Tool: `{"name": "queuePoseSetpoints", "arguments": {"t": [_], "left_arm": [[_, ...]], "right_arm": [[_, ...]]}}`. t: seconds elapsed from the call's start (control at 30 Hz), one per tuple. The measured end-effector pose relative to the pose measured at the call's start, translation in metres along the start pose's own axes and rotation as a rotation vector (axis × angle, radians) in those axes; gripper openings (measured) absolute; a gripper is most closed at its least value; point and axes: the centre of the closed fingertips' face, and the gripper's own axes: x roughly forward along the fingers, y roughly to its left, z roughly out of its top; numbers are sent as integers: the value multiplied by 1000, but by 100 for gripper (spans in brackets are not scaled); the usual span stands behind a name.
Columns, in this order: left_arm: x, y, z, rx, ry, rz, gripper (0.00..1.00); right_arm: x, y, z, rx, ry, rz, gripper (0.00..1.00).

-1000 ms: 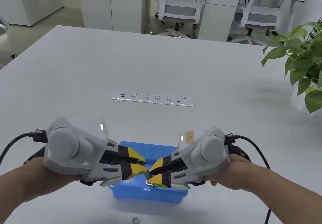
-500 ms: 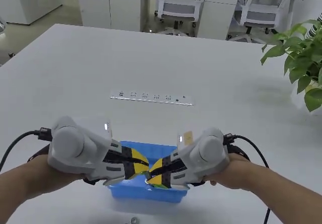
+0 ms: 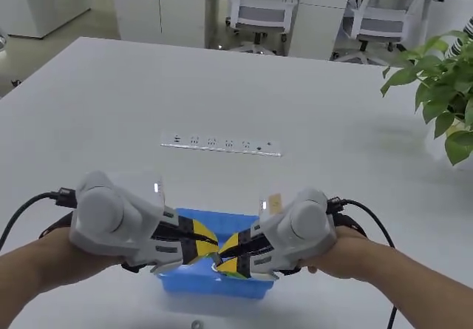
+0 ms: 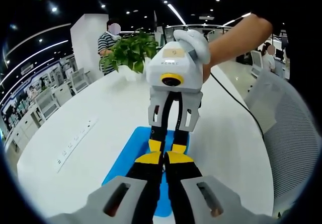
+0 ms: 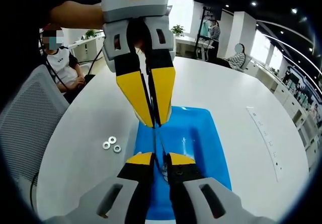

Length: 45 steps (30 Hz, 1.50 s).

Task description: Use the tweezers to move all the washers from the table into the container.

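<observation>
Grey-white plastic with black-and-yellow jaws, the left gripper (image 3: 205, 242) points inward over the blue container (image 3: 216, 285). Its jaws are drawn together. In the right gripper view they pinch one end of the tweezers (image 5: 157, 143), a thin dark strip that leaves the jaw tips and runs straight on toward the opposing gripper.

The container lies directly under both sets of tips. No washer can be made out on the part of its floor that shows.

The right gripper (image 3: 228, 256) faces the left one, tip to tip. Its jaws stand nearly together with the other end of the tweezers between them, so it appears to be clamped on the tool as well.

Three washers (image 5: 111, 143) lie on the desk (image 3: 295, 122), just outside the container's long wall. They are off to one side of the left gripper's tips and apart from the tweezers.

Change over the last second: the left gripper has shifted slightly toward the right gripper. The tips have stayed together, and the rest is camera drift.

Judgement: the tool is being passed or re-seated between the grippers and is not yet applied. One gripper must release before the tweezers can reach the washers.
</observation>
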Motion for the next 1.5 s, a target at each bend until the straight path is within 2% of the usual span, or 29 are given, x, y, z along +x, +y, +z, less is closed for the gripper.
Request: {"name": "queuePoseSetpoints", "arguments": {"t": [0.2,0.7,0.97,1.07,1.27,1.5], "left_arm": [[-2,0,4,4,-1,-5,5],[-12,0,14,13,-1,-2,5],[-22,0,22,18,-2,2,5],[-25,0,24,21,0,4,5],[-31,-3,26,33,7,1,5],[-40,-11,29,34,9,-1,5]], "right_arm": [[-3,0,2,2,-1,-9,13],[-19,2,11,14,-14,-43,25],[-34,1,12,48,-16,-99,34],[-41,2,11,74,-12,-127,41],[-53,4,8,91,-12,-166,46],[-64,11,5,146,-18,-212,59]]}}
